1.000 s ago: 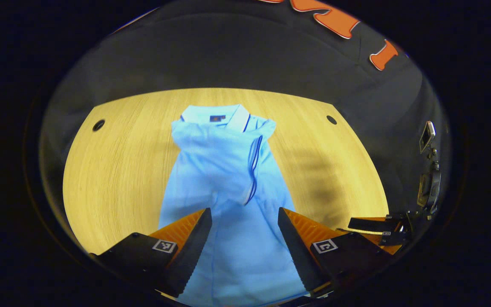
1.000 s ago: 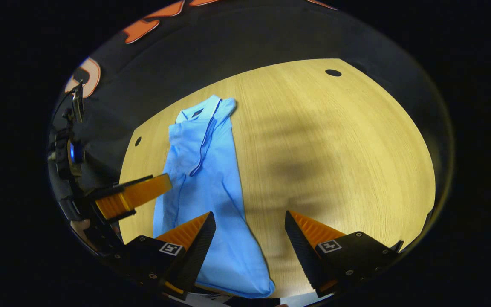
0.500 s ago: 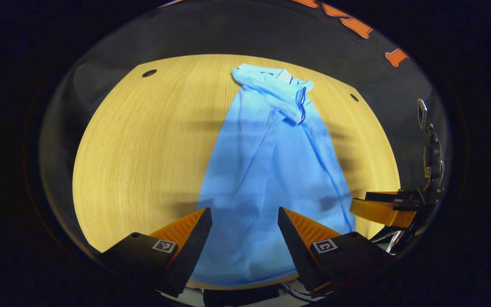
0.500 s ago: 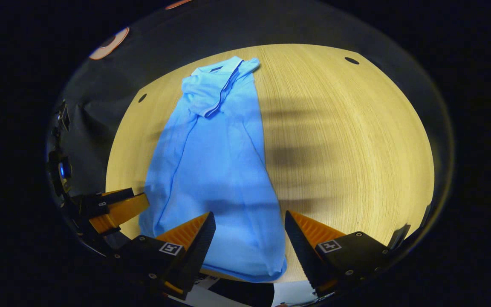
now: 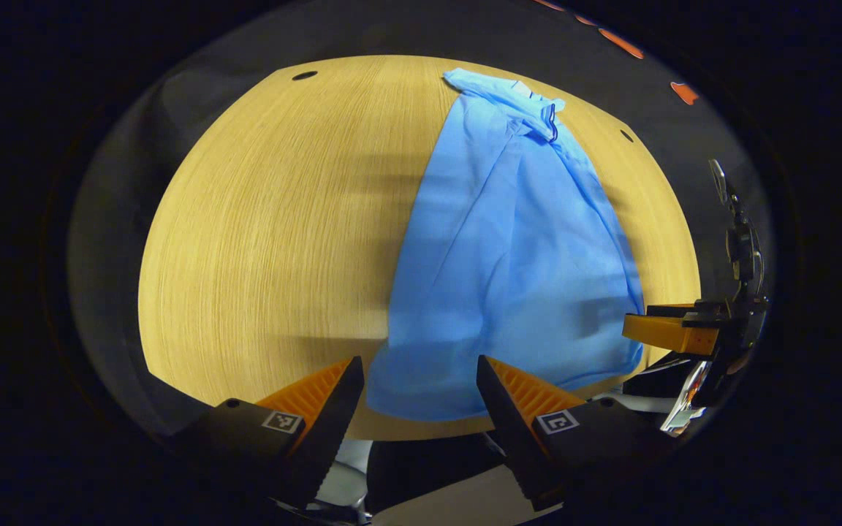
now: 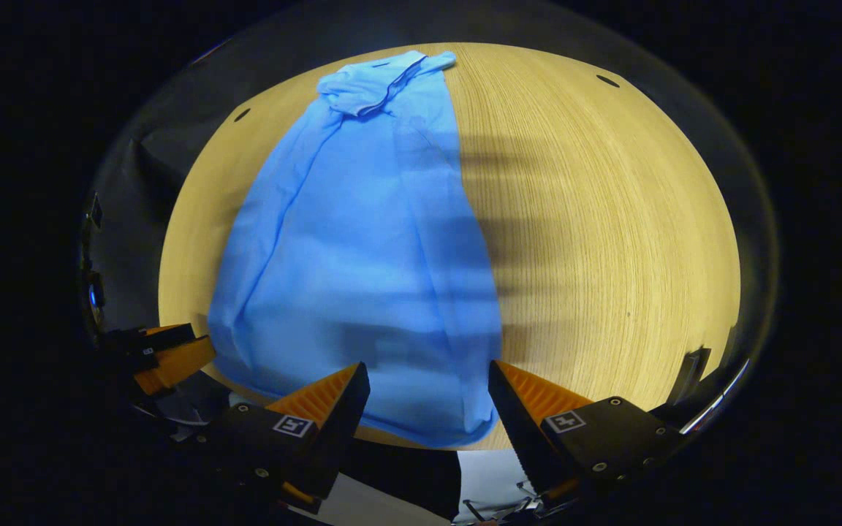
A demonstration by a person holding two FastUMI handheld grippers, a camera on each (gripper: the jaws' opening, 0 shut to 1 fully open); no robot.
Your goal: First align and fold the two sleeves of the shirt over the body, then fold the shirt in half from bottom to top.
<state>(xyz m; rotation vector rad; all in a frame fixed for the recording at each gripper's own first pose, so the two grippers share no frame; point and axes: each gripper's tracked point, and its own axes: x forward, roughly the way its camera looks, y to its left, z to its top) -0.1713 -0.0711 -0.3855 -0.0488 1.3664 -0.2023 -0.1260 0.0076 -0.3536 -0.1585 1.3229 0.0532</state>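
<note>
A light blue polo shirt (image 5: pixel 516 248) lies flat on the wooden table (image 5: pixel 267 234), collar at the far end, both sleeves folded over the body, hem near the front edge. My left gripper (image 5: pixel 421 380) is open, hovering just above the hem's left corner with nothing between its fingers. In the right gripper view the same shirt (image 6: pixel 362 248) stretches away, and my right gripper (image 6: pixel 428 387) is open above the hem's right corner. The right gripper (image 5: pixel 673 332) appears at the edge of the left gripper view; the left gripper (image 6: pixel 165 358) shows low at left in the right gripper view.
The table's front edge (image 6: pixel 421 442) runs just under both grippers. Small round holes (image 5: pixel 304 75) sit at the table's far corners. Bare wood (image 6: pixel 611 241) spreads to the right of the shirt and to its left.
Both grippers have pulled back from the sleeve area toward the table's front edge, staying open; the shirt's hem now sits right at the fingertips. The shirt has not moved.
</note>
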